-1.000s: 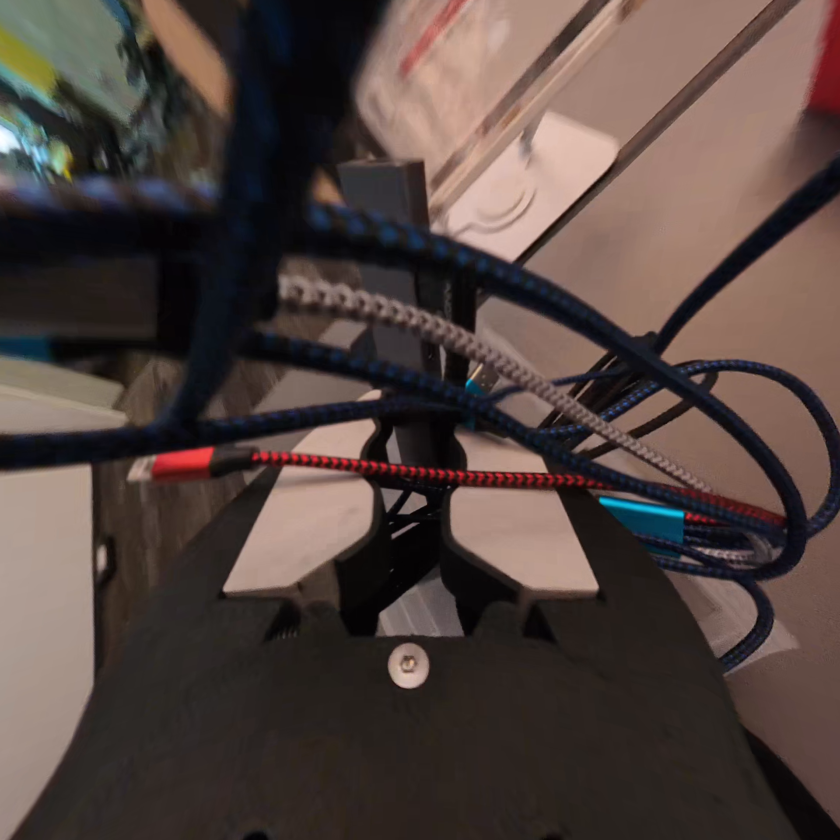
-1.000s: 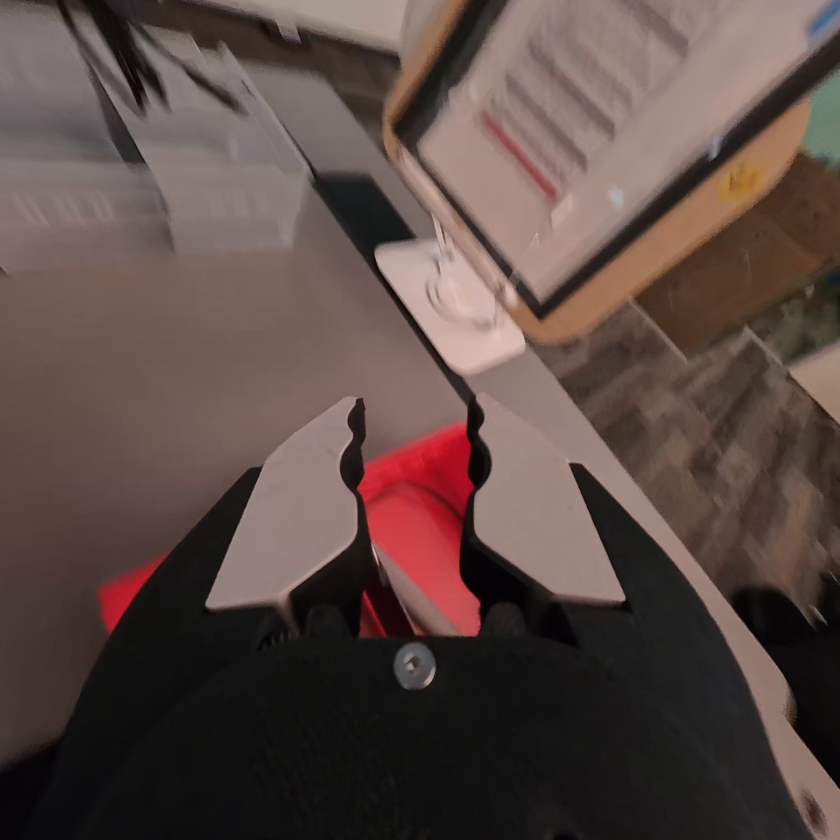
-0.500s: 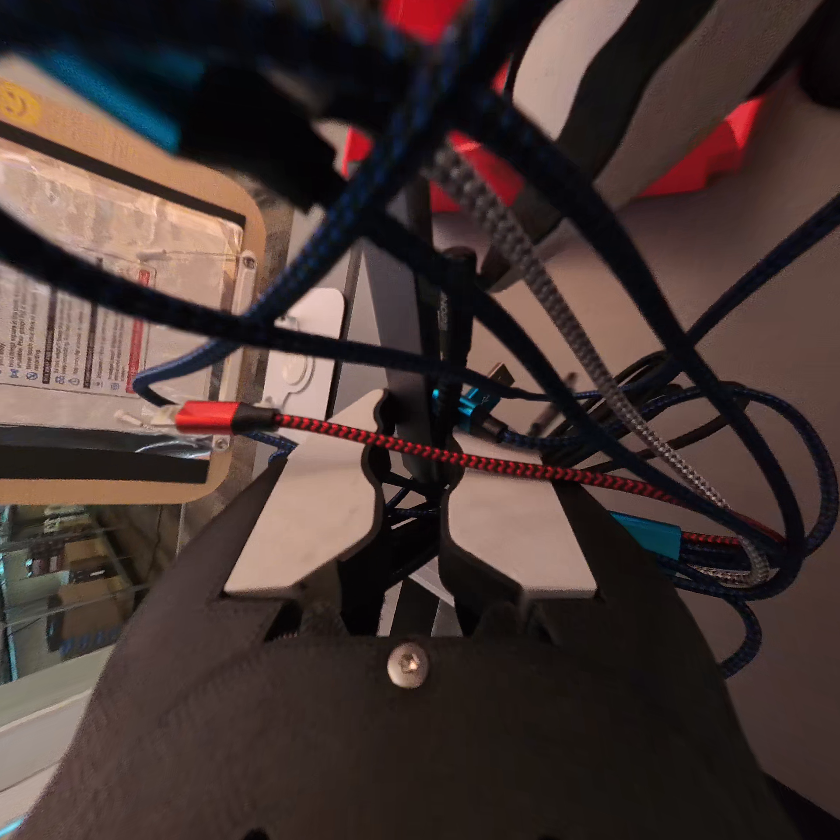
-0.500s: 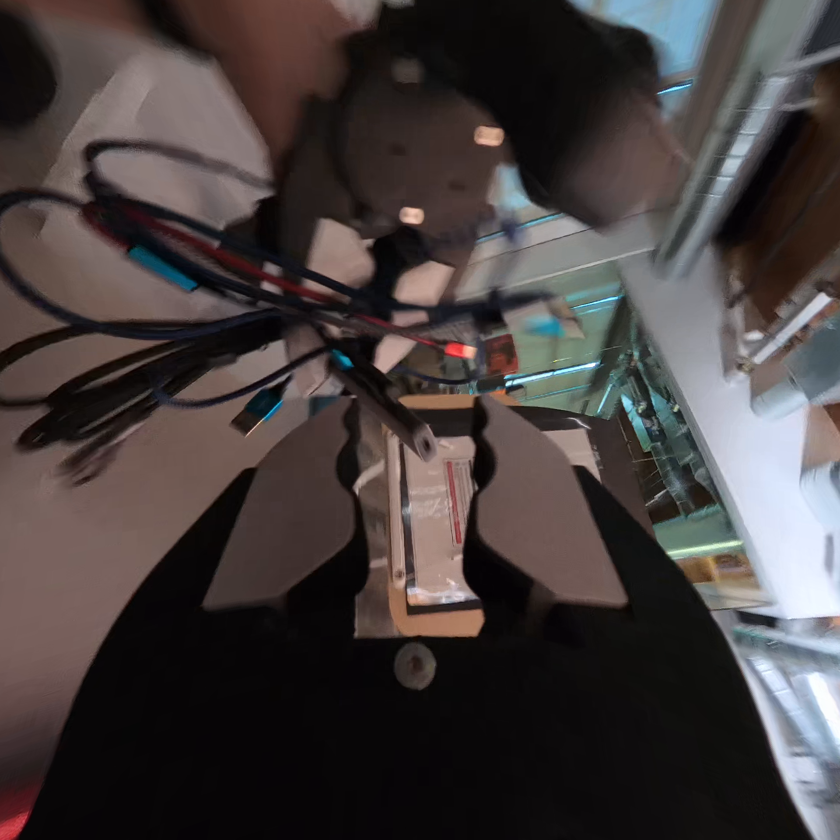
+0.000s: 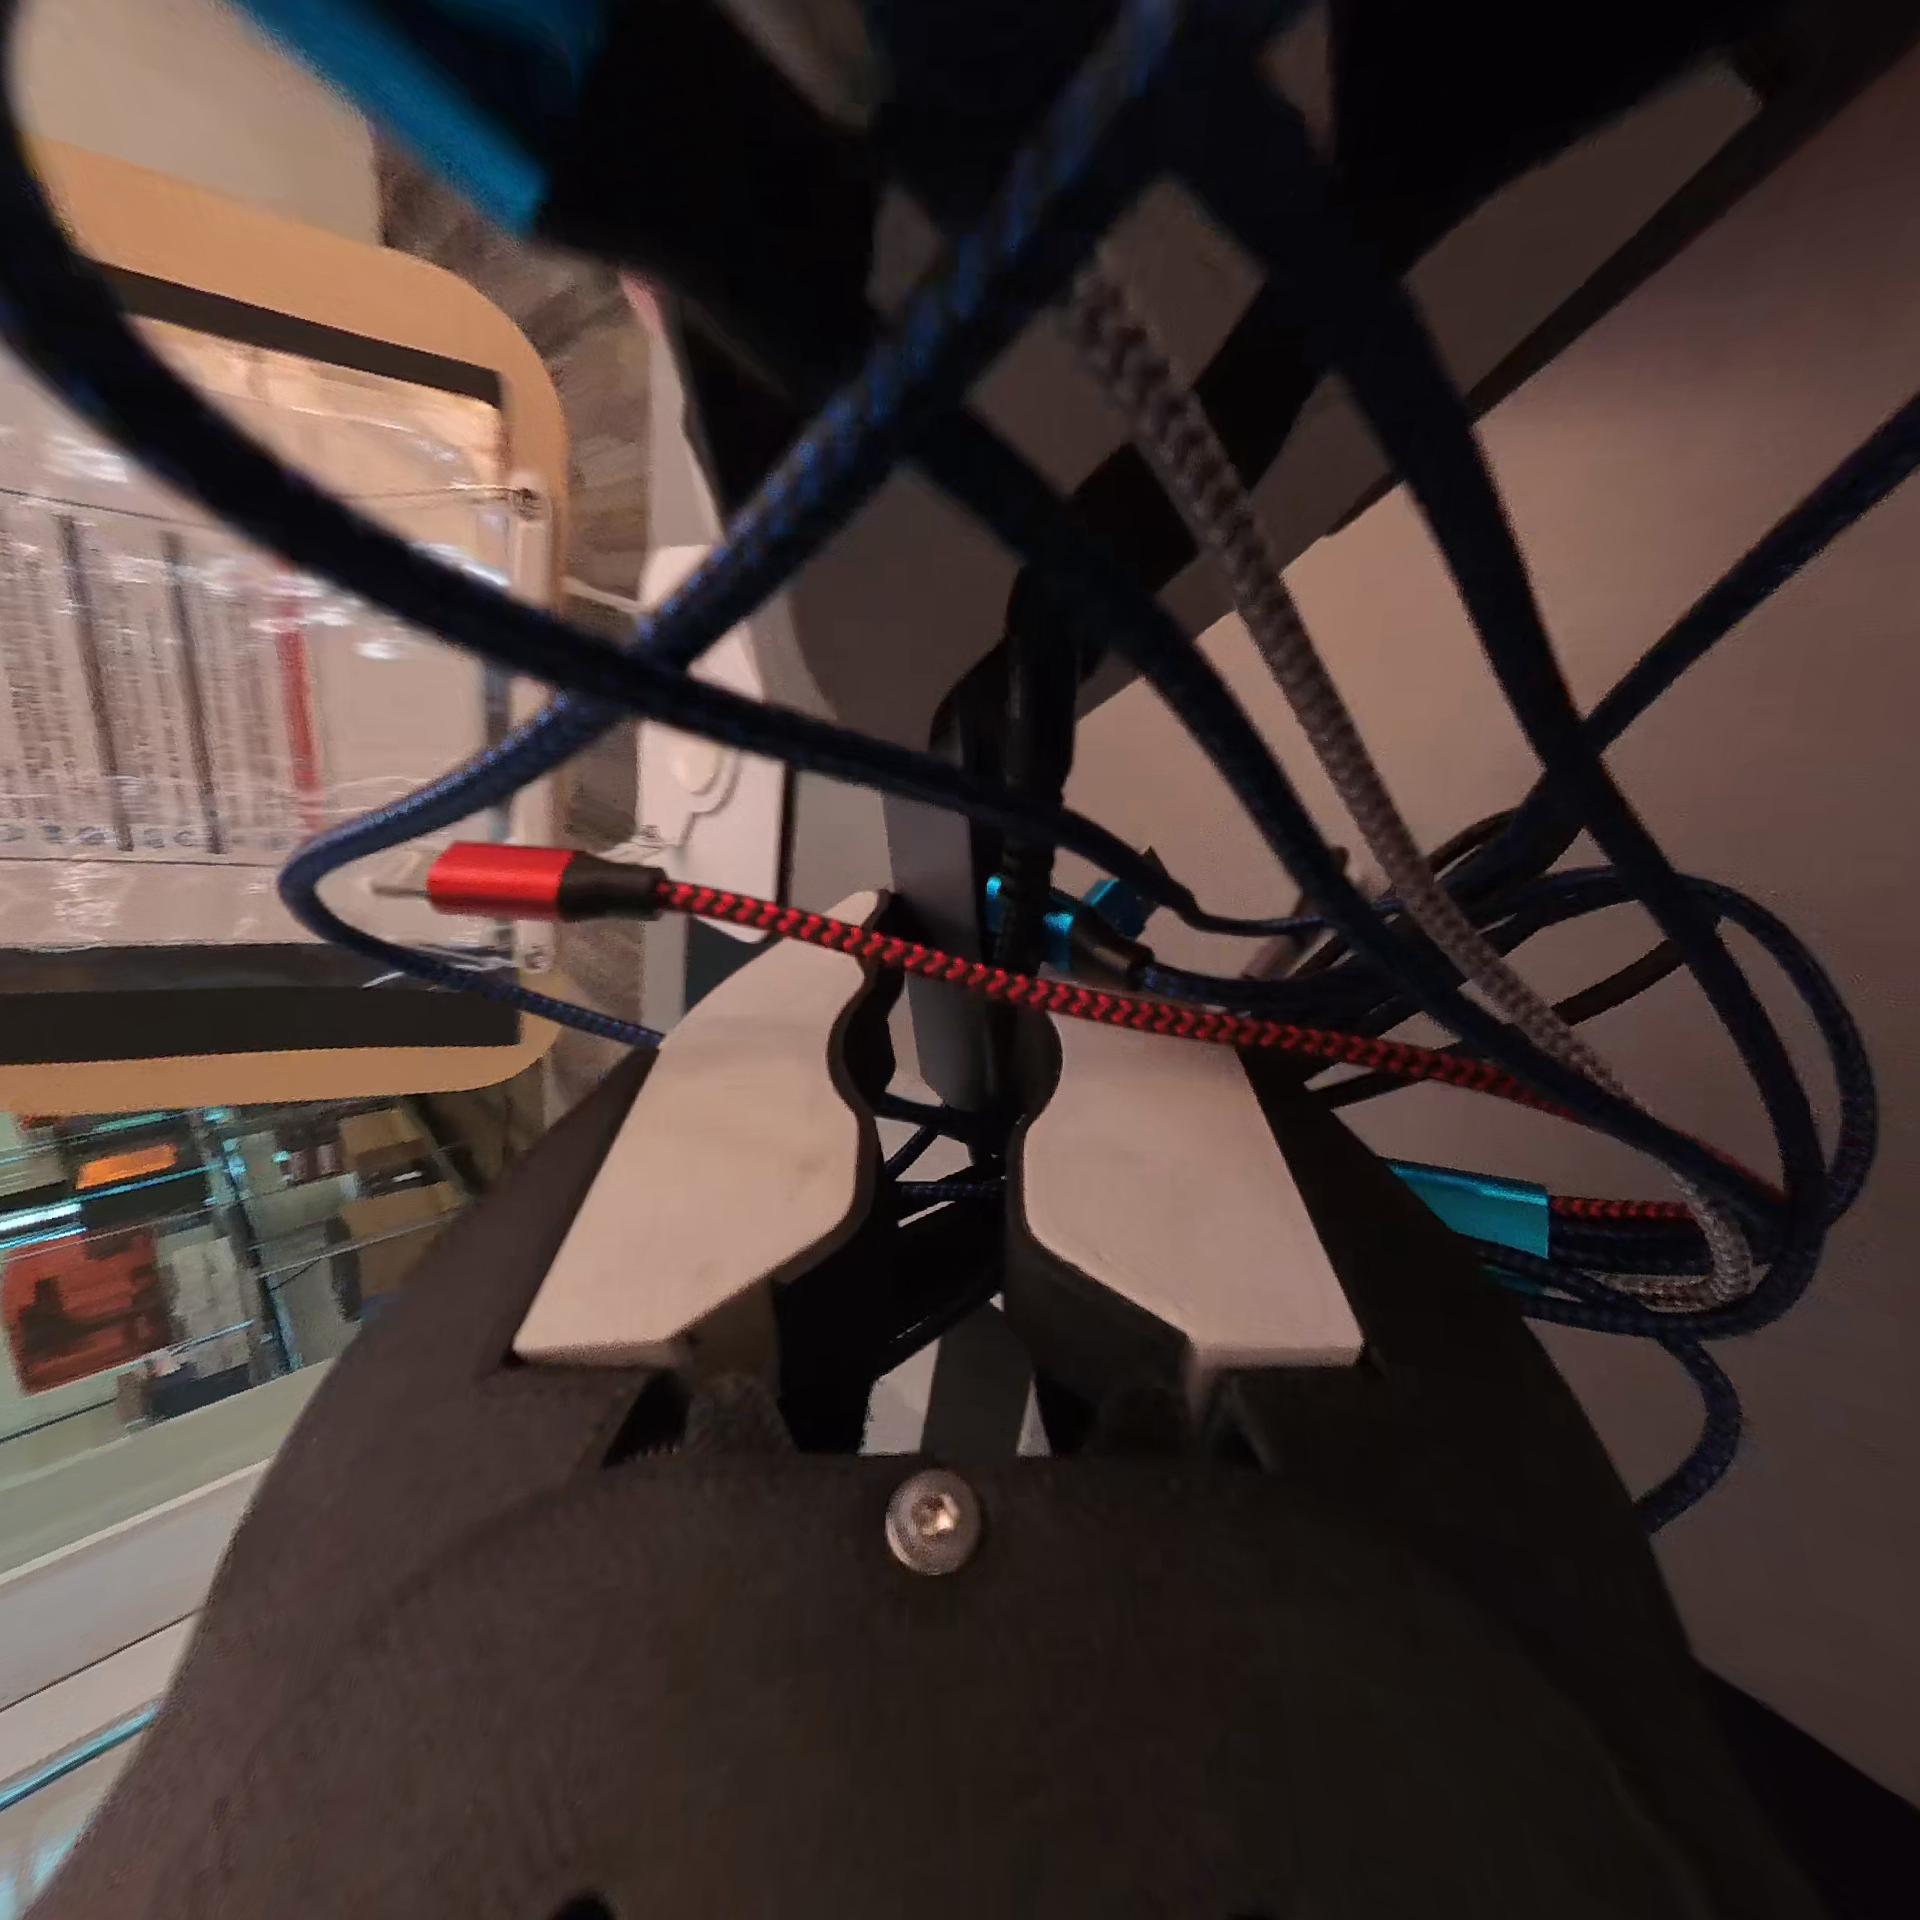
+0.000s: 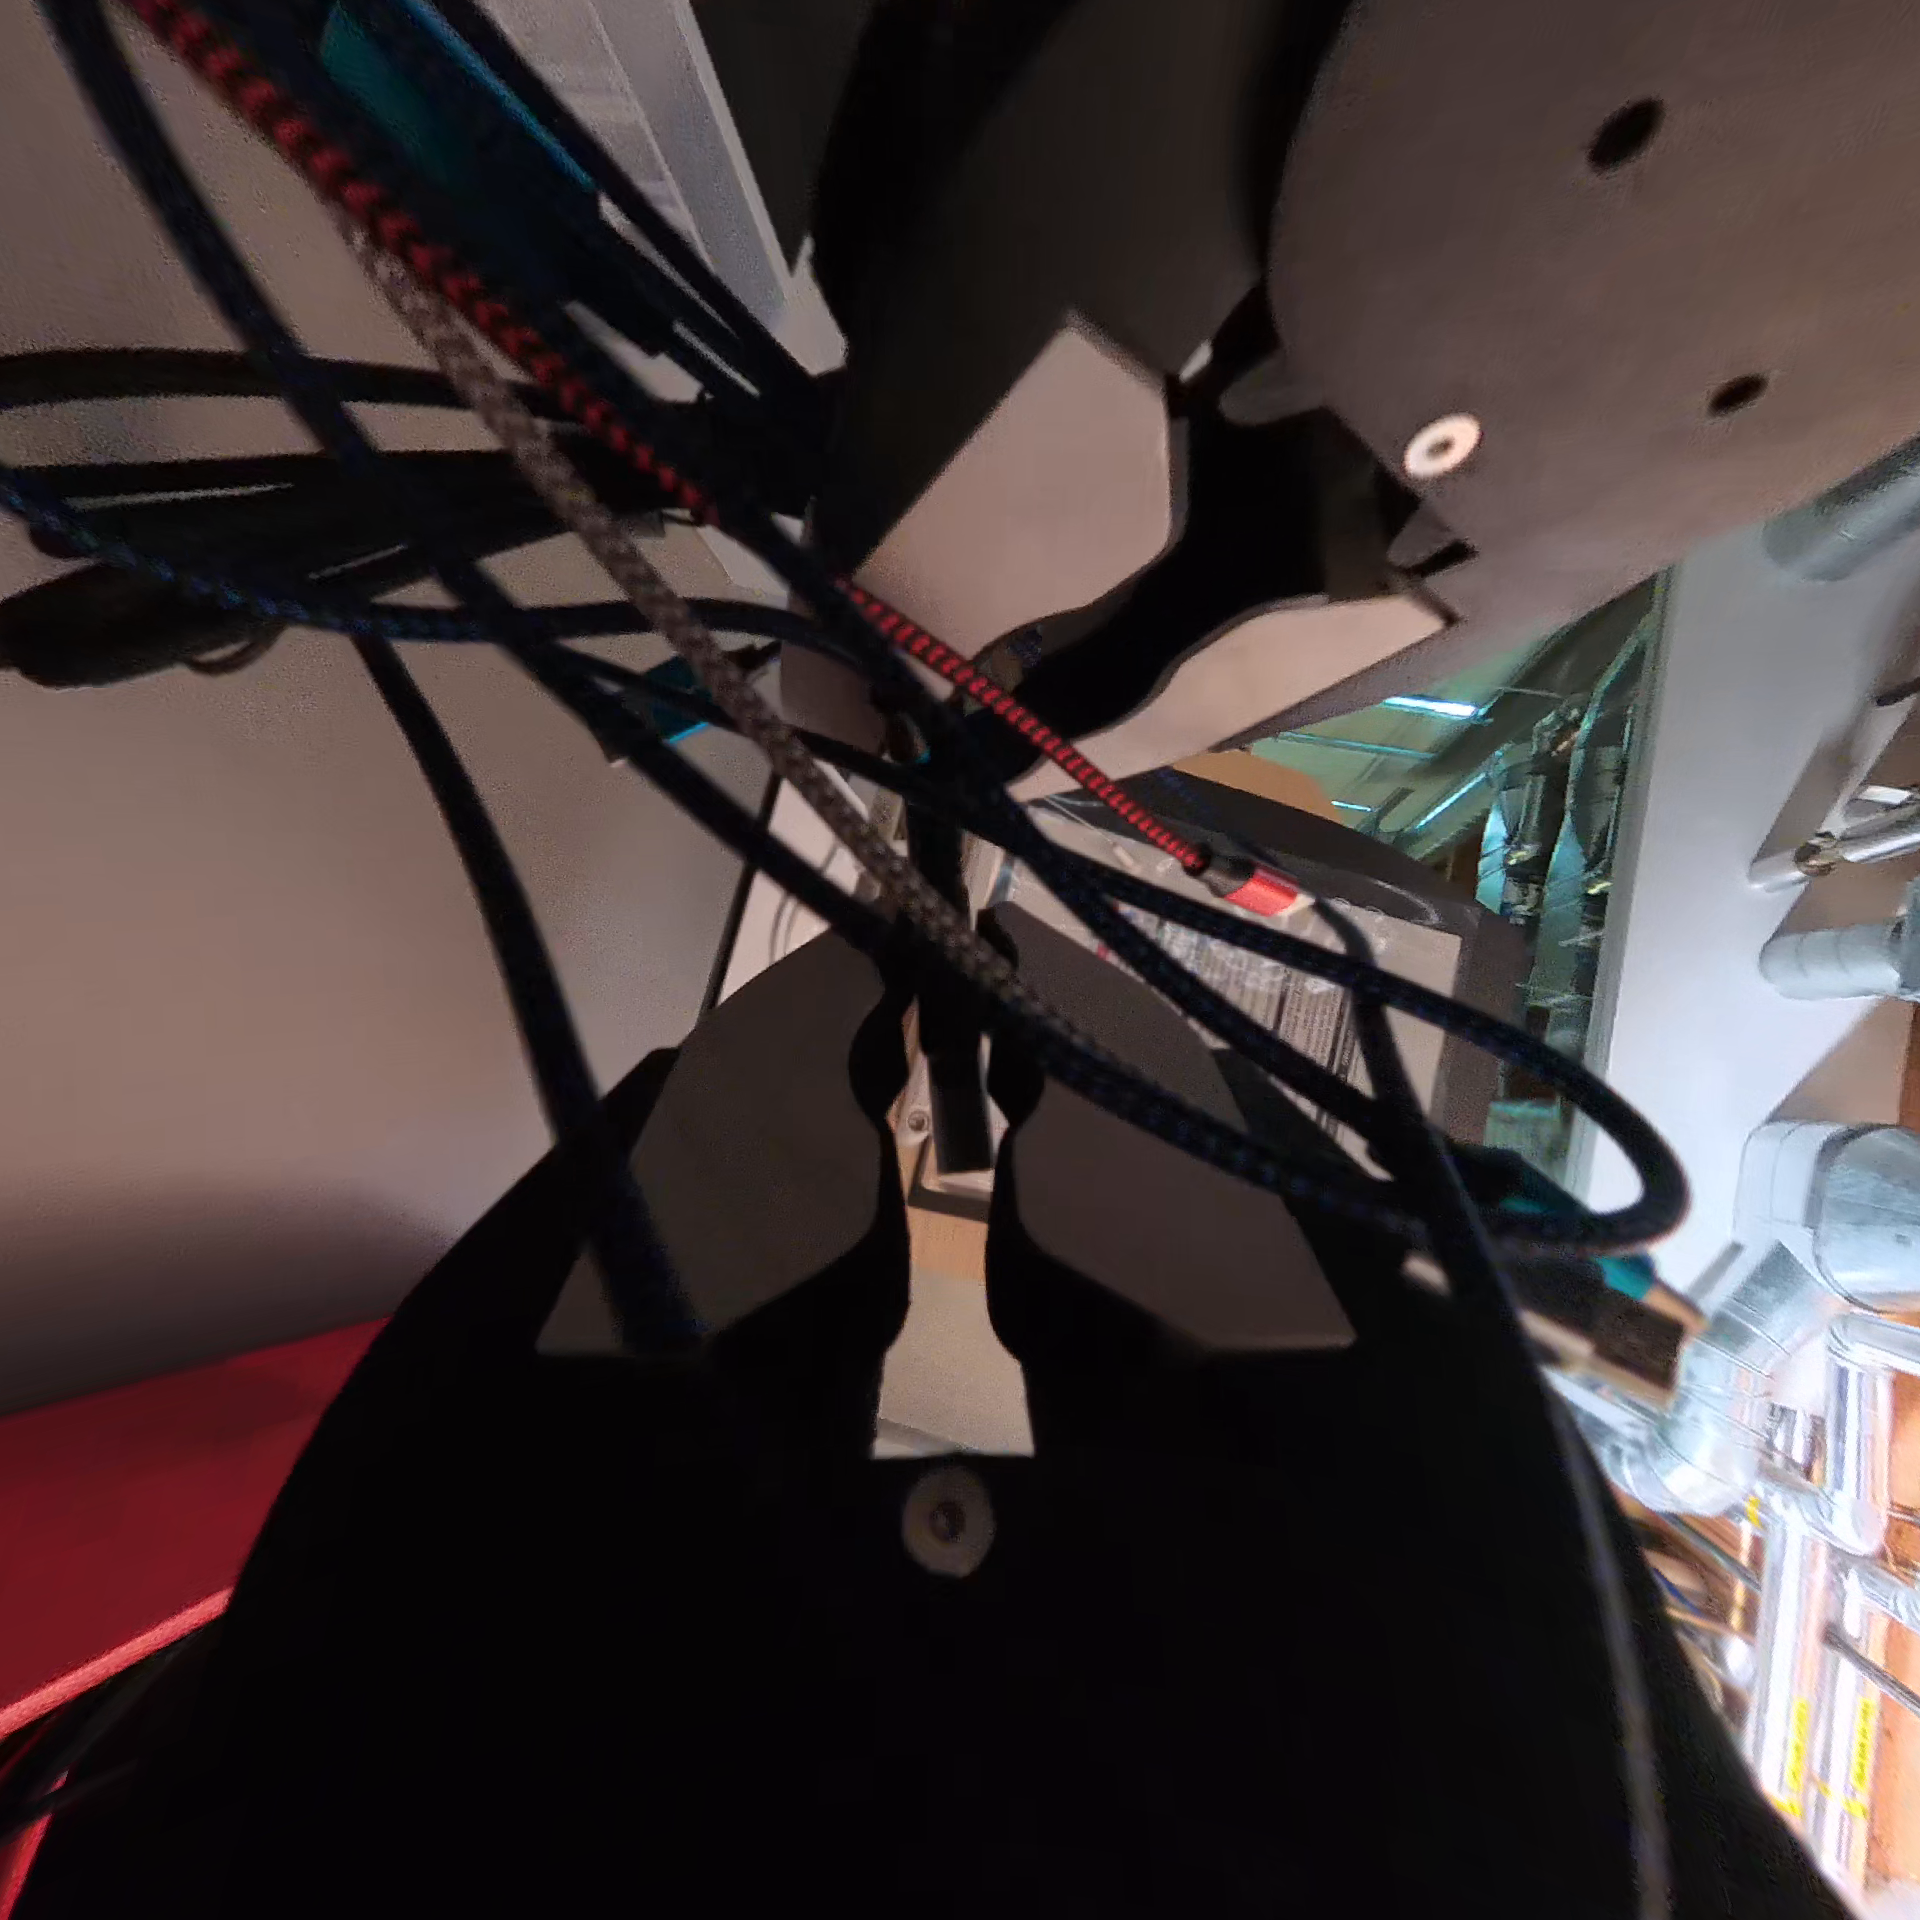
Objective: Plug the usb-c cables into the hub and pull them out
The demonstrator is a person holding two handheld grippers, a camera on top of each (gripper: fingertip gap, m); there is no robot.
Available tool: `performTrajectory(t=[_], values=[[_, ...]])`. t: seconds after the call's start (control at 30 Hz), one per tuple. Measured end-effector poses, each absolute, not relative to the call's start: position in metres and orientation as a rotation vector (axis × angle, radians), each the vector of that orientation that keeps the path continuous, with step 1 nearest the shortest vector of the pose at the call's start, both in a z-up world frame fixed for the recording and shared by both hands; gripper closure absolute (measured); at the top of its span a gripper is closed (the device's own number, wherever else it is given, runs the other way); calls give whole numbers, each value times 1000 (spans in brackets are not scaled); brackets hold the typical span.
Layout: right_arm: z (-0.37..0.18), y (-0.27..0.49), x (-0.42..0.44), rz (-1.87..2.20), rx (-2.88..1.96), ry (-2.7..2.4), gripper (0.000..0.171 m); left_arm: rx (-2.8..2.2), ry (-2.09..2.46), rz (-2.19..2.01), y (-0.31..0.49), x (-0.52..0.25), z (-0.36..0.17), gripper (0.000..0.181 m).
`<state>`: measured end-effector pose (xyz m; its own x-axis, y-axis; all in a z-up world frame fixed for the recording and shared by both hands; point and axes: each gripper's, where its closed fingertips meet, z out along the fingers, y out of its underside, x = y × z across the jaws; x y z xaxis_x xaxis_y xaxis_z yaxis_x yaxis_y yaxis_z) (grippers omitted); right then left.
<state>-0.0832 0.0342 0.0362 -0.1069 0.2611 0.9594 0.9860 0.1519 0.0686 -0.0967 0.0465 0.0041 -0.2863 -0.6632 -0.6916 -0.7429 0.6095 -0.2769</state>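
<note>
1. My left gripper (image 5: 961, 997) pinches the thin grey hub (image 5: 940, 935) by its near end. It holds the hub up off the table (image 5: 1714, 779), I think so the plugs can go in and out without it sliding.
2. My right gripper (image 6: 940, 1039) has its two fingers close on each side of the hub's other end. I cannot tell if they press on it or just sit beside it.
3. I think two grips are there to keep the hub from twisting when a cable is pulled.
4. Two blue plugs (image 5: 1112, 904) sit right by the hub's side. I cannot tell if they are pushed into its holes.
5. A red cable (image 5: 1143, 1013) lies across my left fingers, and its red plug (image 5: 499, 881) hangs free in the air, not in the hub.
6. Dark blue cables (image 5: 1818, 1039) and a grey cable (image 5: 1299, 665) loop all around both grippers in a messy tangle, so a pull could snag.
7. Low beside my right gripper is a red box (image 6: 156, 1455); its inside is hidden
8. Behind the cables stands a tan board (image 5: 499, 343) with a paper under clear plastic
</note>
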Motion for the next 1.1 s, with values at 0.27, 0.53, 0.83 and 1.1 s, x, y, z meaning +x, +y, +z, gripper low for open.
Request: performTrajectory(t=[0.27,0.53,0.83,1.1], values=[[72,29,-39,-1153,-1237,-1356,161,-1059,1734,-225,36,-108,77,140],[108,7,-17,-1231,-1121,-1239,160,-1150,1346,-753,68,-180,166,139],[118,-1,-34,-1228,-1003,-1239,160,-1173,1301,-1337,87,-178,165,142],[112,4,-67,-1068,-887,-1243,160,-1103,1469,-1600,50,-121,130,136]])
